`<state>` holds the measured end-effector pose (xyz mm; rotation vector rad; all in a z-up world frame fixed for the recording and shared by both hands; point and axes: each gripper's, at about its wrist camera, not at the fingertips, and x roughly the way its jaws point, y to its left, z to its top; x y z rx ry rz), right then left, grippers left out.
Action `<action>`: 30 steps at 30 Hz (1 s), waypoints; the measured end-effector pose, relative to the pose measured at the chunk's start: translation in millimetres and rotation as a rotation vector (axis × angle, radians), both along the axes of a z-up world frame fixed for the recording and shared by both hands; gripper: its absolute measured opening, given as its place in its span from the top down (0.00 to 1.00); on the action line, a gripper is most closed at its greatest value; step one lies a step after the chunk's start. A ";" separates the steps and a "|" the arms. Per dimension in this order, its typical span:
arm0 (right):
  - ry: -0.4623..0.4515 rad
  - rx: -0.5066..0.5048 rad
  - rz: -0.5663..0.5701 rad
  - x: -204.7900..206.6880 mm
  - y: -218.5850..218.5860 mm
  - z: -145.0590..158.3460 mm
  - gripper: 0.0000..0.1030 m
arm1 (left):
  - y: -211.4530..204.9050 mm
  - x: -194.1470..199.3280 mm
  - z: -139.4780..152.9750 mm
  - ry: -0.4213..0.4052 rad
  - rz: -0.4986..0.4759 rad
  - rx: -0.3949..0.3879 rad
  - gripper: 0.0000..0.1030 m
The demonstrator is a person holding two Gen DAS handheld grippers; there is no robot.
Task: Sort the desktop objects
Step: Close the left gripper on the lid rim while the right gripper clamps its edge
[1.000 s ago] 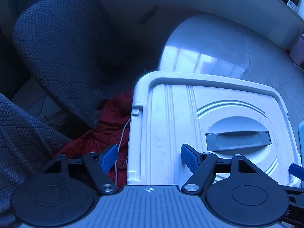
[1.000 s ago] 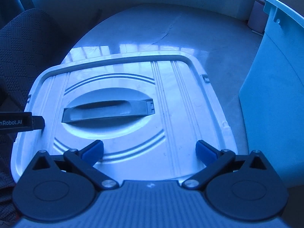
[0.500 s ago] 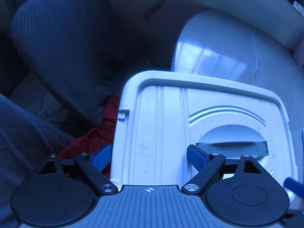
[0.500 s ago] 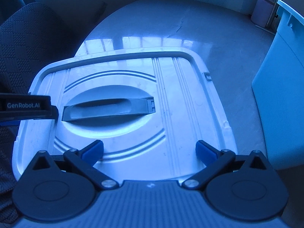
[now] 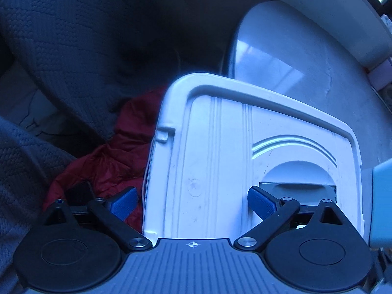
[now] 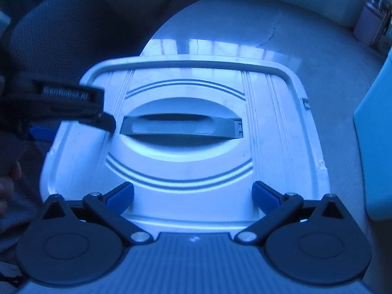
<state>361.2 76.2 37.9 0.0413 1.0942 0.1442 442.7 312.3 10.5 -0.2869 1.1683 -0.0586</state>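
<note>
A white bin lid (image 6: 186, 166) with a grey handle (image 6: 181, 127) lies flat on the table (image 6: 245, 29), filling the frame's centre. Both the right gripper (image 6: 192, 193) and the left gripper (image 5: 192, 202) hover over it, jaws wide, holding nothing. At right stands a pale blue bin (image 6: 377, 132). Sorting seems barely begun: no objects appear placed.

White lid (image 6: 186, 171) with grey handle (image 6: 181, 128) mid-frame; blue pads (image 5: 123, 202) on black grippers; red cloth (image 5: 117, 156) lower left; dark diamond-knit chair (image 5: 73, 36) upper left; light-blue bin (image 6: 377, 142) at right
</note>
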 end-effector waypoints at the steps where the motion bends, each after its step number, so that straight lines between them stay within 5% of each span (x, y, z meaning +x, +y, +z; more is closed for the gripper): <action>1: 0.007 0.037 -0.019 1.8 -8.0 3.3 0.00 | -0.5 0.7 -0.2 0.000 -0.008 0.004 0.03; 4: -0.001 0.059 -0.108 8.2 -32.8 12.8 0.00 | 0.7 3.2 -2.8 0.001 -0.020 0.000 0.00; 12: -0.067 -0.087 -0.221 31.6 -90.4 20.2 0.00 | -1.3 7.6 -2.8 -0.033 -0.087 0.046 0.00; 18: 0.067 0.083 -0.262 58.2 -127.7 5.3 0.00 | 2.9 12.1 -5.1 -0.038 -0.090 0.040 0.00; 30: 0.117 0.156 -0.145 62.6 -117.5 3.2 0.00 | 11.5 18.2 -10.8 -0.078 -0.100 0.023 0.00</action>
